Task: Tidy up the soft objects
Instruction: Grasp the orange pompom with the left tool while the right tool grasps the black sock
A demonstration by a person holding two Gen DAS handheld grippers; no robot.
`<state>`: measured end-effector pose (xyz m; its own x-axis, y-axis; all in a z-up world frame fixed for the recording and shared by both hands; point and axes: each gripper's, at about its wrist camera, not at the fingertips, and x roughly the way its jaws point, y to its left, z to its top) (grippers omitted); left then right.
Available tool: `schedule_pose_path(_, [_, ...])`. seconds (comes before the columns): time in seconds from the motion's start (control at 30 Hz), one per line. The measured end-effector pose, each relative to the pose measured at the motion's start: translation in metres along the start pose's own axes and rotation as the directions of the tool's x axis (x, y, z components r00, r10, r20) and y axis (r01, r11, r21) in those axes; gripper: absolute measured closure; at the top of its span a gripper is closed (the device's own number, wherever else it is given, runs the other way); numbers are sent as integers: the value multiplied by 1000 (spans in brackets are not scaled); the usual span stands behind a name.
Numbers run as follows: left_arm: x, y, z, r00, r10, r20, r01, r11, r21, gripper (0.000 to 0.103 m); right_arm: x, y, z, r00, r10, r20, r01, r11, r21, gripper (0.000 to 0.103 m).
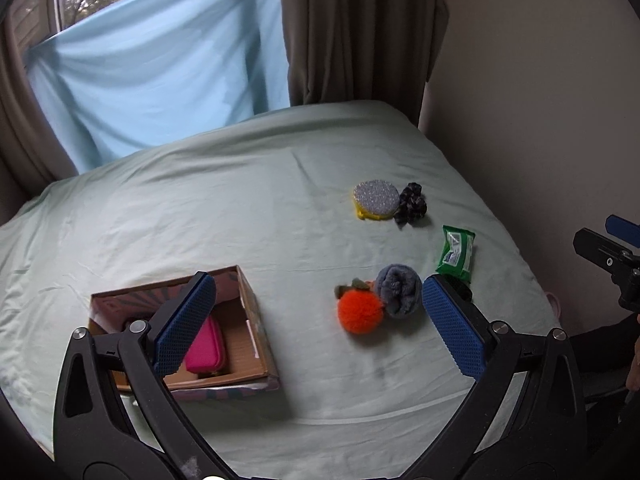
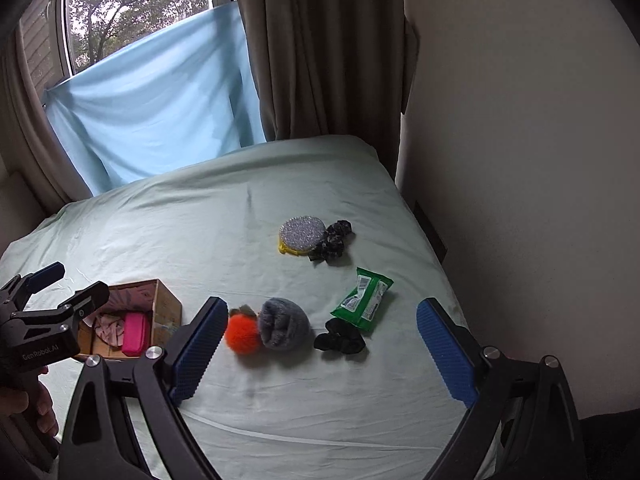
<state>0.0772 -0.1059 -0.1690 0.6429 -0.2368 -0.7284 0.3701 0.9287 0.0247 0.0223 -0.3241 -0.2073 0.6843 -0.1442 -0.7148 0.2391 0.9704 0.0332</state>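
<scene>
Left gripper: my left gripper (image 1: 316, 316) hangs over the bed with its blue-padded jaws spread wide and nothing between them.
Right gripper: my right gripper (image 2: 320, 348) is likewise wide apart and empty, above the cluster of soft things.
Bed: I see a pale green wrinkled bedsheet (image 1: 240, 200) carrying everything.
Box: an open brown cardboard box (image 1: 256, 332) sits on the sheet's left part; a flat pink zip pouch (image 2: 134, 334) lies inside it beside some crumpled pink fabric (image 2: 110, 328).
Fruit toy: a fluffy orange plush fruit with green leaves (image 2: 242, 336) lies right of the box, touching a rolled grey fleece sock bundle (image 2: 284, 324).
Near scrunchie: a black fabric scrunchie (image 2: 340, 340) lies just right of the grey bundle, against the lower end of a green plastic wet-wipes pack (image 2: 362, 298).
Far group: a round silver-glitter sponge with a yellow base (image 2: 302, 236) sits further back, touching a second black scrunchie (image 2: 334, 242).
Background: a light blue cloth (image 2: 152, 100) hangs across the window beside a brown curtain (image 2: 320, 48).
</scene>
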Motion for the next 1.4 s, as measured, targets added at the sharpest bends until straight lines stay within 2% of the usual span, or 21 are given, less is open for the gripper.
schedule_pose_path(0.2, [81,-32,-34,998,-3,-62,6,998,62,0,71,-28,-26,999,-8,-52,9,1000,14,9])
schedule_pose_path(0.33, [137,-54,-56,993,-10,-117,26,990,136,0,118,-40,-49,995,-17,-97,22,998,50,9])
schedule_pose_path(0.47, [179,-71,-74,991,-1,-136,32,974,223,0,154,-48,-71,992,-32,-121,43,995,85,9])
schedule_pose_path(0.63, [216,-83,-92,989,9,-146,38,949,314,1,192,-47,-92,988,-21,-153,35,995,91,9])
schedule_pose_path(0.73, [233,-87,-98,989,31,-143,25,929,370,1,213,-42,-100,984,-43,-175,55,997,62,9])
schedule_pose_path(0.93, [254,-92,-103,988,-3,-157,70,902,425,1,245,-39,-107,979,-40,-201,53,997,64,10])
schedule_pose_path(1.0, [259,-97,-104,987,-13,-158,84,888,452,5,256,-39,-108,976,-31,-215,47,996,73,15])
schedule_pose_path(1.07, [266,-101,-108,984,-16,-180,101,875,474,19,266,-39,-109,973,-21,-231,39,997,72,22])
schedule_pose_path(1.13, [274,-104,-112,978,-18,-210,121,862,492,27,274,-39,-109,970,-17,-243,34,997,66,27])
schedule_pose_path(1.23, [280,-104,-112,973,-17,-229,132,855,501,34,282,-37,-108,969,-14,-246,29,998,57,30])
schedule_pose_path(1.3, [281,-102,-109,972,-27,-234,142,858,494,47,283,-35,-108,970,-17,-244,29,998,49,31])
schedule_pose_path(1.33, [283,-101,-108,971,-28,-238,145,858,493,60,283,-35,-108,970,-17,-244,30,998,49,31])
schedule_pose_path(1.37, [284,-101,-107,969,-27,-244,148,857,494,66,284,-35,-107,970,-14,-243,27,998,51,36])
schedule_pose_path(1.4, [286,-101,-107,968,-23,-249,148,857,494,66,284,-34,-107,970,-13,-244,26,998,49,42])
